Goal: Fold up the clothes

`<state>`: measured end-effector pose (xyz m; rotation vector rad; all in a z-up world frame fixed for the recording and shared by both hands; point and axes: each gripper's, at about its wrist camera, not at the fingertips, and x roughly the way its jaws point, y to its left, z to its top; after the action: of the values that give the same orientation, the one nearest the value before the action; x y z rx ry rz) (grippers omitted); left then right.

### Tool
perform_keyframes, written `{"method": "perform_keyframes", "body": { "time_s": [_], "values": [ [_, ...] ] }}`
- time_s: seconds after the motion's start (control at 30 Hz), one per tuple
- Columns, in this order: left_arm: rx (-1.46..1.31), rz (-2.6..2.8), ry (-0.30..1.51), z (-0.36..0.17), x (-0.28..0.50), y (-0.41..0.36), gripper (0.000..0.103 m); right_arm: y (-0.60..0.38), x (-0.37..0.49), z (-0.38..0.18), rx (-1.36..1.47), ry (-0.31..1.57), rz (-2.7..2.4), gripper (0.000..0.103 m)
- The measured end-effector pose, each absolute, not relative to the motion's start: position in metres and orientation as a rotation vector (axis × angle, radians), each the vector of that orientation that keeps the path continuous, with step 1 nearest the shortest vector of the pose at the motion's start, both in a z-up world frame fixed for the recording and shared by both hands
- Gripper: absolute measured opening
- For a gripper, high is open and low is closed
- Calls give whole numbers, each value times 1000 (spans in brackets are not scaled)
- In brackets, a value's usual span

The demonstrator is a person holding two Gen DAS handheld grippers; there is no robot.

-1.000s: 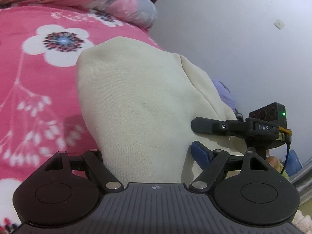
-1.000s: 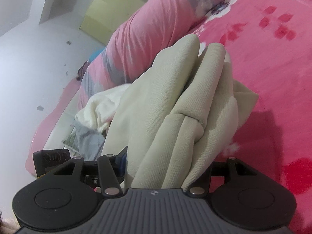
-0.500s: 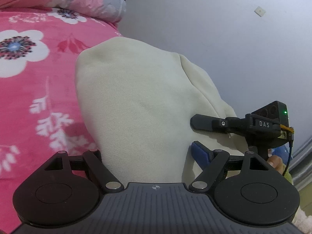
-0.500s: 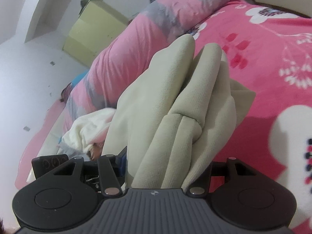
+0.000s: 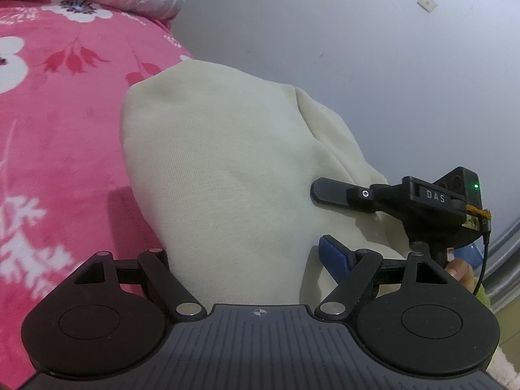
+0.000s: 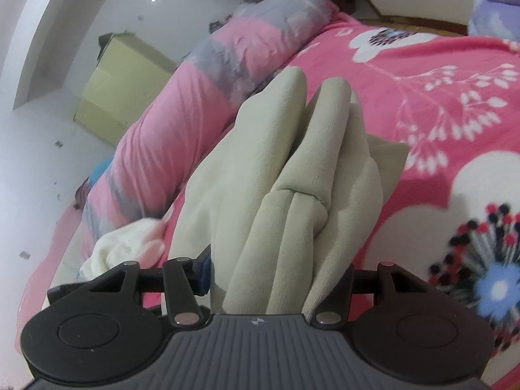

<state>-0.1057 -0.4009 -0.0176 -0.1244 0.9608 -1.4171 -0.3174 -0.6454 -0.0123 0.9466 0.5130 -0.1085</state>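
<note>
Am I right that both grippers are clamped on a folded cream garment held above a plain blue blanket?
Not quite: the blanket is pink with white flowers, as the right wrist view shows. The rest holds: the left gripper and right gripper both clamp the folded cream garment.

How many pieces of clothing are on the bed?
2 visible: a cream garment held by both grippers above the pink blanket, and a white one crumpled by the pillow roll. Others may be hidden.
</note>
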Motion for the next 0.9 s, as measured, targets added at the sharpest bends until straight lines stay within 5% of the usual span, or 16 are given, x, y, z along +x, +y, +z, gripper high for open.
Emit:
{"method": "perform_keyframes", "body": {
  "time_s": [0.9],
  "values": [
    [-170,-1353,947,-74,-27,-593,79,-864,-178,-54,769,633,-64,57]
  ]
}}
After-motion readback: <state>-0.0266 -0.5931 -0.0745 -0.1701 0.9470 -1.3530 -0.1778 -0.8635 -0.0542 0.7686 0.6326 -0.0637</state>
